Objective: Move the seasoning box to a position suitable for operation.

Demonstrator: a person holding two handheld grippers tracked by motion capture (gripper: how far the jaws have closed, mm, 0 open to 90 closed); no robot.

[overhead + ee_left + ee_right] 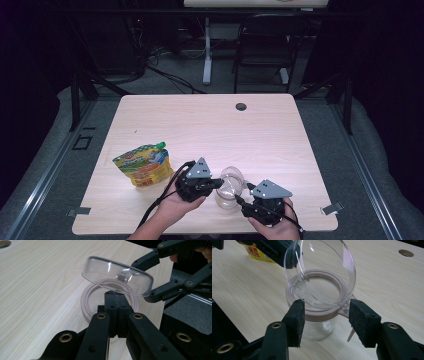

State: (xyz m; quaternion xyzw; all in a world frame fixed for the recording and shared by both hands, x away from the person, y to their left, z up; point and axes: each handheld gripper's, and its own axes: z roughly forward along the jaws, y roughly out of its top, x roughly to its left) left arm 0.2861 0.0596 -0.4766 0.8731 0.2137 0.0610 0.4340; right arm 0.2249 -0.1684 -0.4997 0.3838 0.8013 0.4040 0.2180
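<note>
A clear glass jar with a pinkish rim stands near the table's front edge. Its clear domed lid is tilted up over the mouth, its low edge on the side of my right gripper. The left gripper has its jaws shut together, tips at the lid's raised edge. I cannot tell whether they pinch it. My right gripper is open, one pad on each side of the jar's rim.
A yellow and green spouted pouch lies on the wooden table left of the grippers. A cable hole sits near the far edge. Beyond the table stand a dark chair and a desk leg.
</note>
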